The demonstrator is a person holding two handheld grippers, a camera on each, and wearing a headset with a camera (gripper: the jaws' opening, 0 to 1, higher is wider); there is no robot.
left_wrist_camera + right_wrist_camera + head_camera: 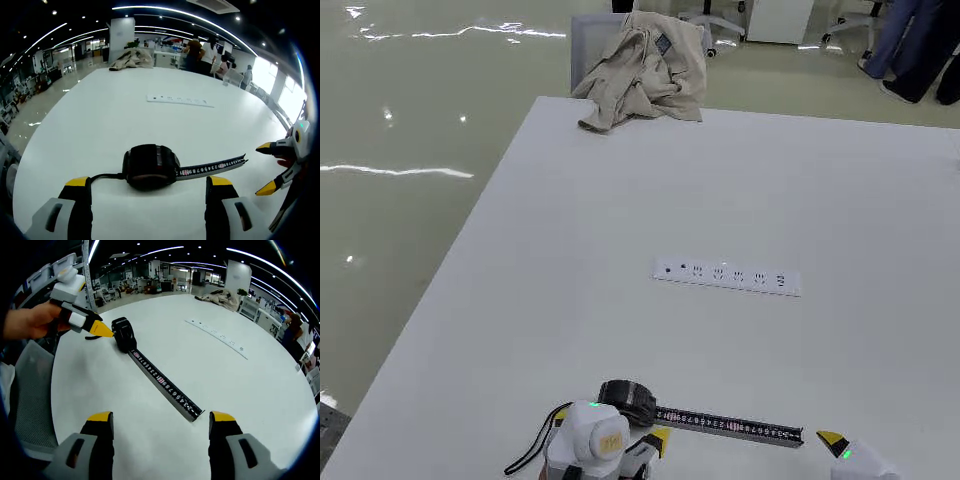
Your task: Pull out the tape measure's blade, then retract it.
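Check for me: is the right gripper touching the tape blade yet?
Apart. The left gripper view shows a strip of bare table between the blade end and the right gripper, whose jaws stand open.

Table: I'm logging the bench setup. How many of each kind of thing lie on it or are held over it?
Tape measure: 1
Power strip: 1
Jacket, at the far edge: 1
Grippers: 2, the left gripper and the right gripper
Total: 5
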